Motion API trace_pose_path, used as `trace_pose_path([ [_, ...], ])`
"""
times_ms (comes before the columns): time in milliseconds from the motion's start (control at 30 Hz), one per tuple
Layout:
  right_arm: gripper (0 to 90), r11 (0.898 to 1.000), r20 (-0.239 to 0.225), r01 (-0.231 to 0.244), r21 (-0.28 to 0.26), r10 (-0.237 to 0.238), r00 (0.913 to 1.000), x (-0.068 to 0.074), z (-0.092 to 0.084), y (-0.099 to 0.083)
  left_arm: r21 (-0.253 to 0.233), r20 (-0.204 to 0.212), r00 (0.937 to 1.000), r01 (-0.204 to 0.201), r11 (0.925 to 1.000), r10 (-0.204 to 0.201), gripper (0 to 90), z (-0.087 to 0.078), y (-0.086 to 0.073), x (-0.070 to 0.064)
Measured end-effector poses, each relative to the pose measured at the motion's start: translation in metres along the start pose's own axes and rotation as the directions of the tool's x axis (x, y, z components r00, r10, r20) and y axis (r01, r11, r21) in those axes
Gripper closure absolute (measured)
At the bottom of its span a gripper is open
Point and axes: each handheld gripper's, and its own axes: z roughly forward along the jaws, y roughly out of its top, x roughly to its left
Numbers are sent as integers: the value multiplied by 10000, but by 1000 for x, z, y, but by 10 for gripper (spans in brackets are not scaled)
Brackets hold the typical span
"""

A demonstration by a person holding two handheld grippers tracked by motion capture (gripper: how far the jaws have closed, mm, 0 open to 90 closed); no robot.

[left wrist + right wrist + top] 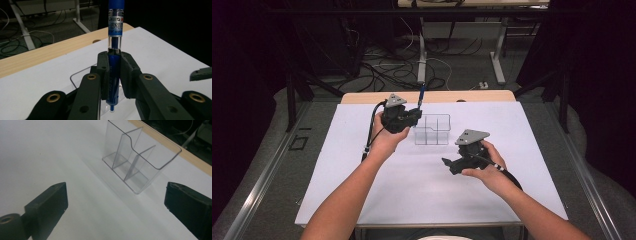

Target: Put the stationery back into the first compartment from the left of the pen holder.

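Blue pen stands upright, clamped by the left gripper at the clear organiser's 9 o'clock, seemingly awaiting insertion; right gripper, fingers wide and empty, waits at its 5 o'clock above the surface

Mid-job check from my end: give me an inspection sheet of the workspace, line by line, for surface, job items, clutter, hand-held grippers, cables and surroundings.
Surface: white sheet over a wooden table; wood shows along the far edge.
Job's things: blue pen, upright; clear divided organizer, standing, compartments empty.
Clutter: nothing seen.
Grippers: left hand-held gripper shut on the pen, held beside the organizer; right hand-held gripper open, holding nothing, aimed at the organizer from the near side.
Cables: a black cable trails from the left gripper along the forearm; another from the right.
Surroundings: loose floor cables and table legs beyond the far edge; dark at both sides.
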Motion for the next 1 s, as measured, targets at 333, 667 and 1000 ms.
trace_pose_path([
  [333,0,9920,117,-1244,204,1242,9922,-10,-2,-16,-408,-395,9991,134,9991,-150,796,16,-2,3],
  [667,0,9814,228,-1918,108,1916,9812,-16,-4,-28,-354,-863,9957,319,9989,-348,796,34,-7,5],
  [1000,0,9746,234,-2240,-1,2239,9743,-20,-1,-37,-323,-1108,9923,529,9981,-562,796,42,-15,5],
])
